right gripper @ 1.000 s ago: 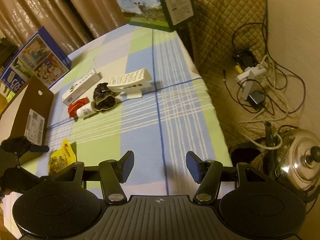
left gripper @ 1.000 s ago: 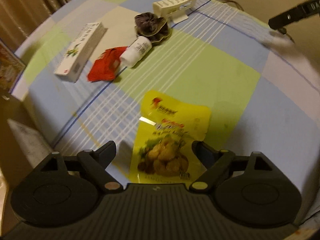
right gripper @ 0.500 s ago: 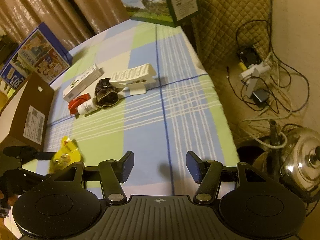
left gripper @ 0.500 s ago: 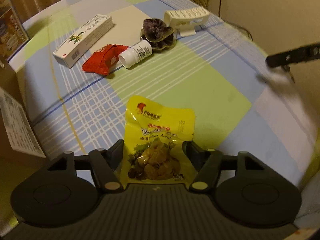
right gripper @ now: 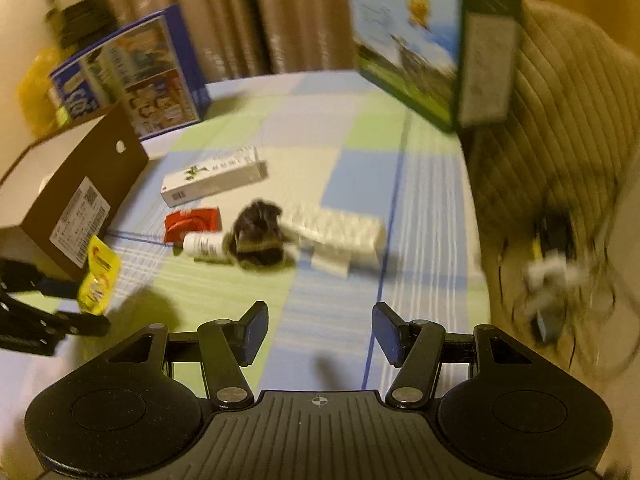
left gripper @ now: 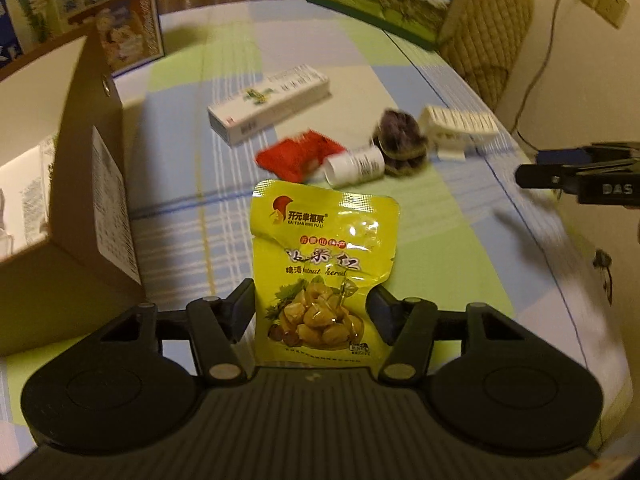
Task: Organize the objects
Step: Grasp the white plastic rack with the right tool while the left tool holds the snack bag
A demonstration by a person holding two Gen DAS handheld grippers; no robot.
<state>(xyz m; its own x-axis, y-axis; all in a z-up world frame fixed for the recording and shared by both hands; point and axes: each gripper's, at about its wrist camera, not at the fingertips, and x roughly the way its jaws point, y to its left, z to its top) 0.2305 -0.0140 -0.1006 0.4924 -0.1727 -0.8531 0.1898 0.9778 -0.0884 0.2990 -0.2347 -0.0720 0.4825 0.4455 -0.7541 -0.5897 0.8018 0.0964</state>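
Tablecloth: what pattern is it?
Plaid tablecloth of blue, green and cream blocks with white stripes; the left wrist view shows it best.

A yellow snack pouch (left gripper: 324,264), a red packet (left gripper: 296,156) and a brown box (left gripper: 92,184) sit on blue-green-lilac checked cloth (left gripper: 452,232).

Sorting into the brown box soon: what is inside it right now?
The cardboard box is open on top. In the left wrist view only pale inner walls and some printed paper show; its floor is hidden by the near wall.

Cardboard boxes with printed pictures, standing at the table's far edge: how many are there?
2: the blue box at far left behind the brown carton, the green box at far right.
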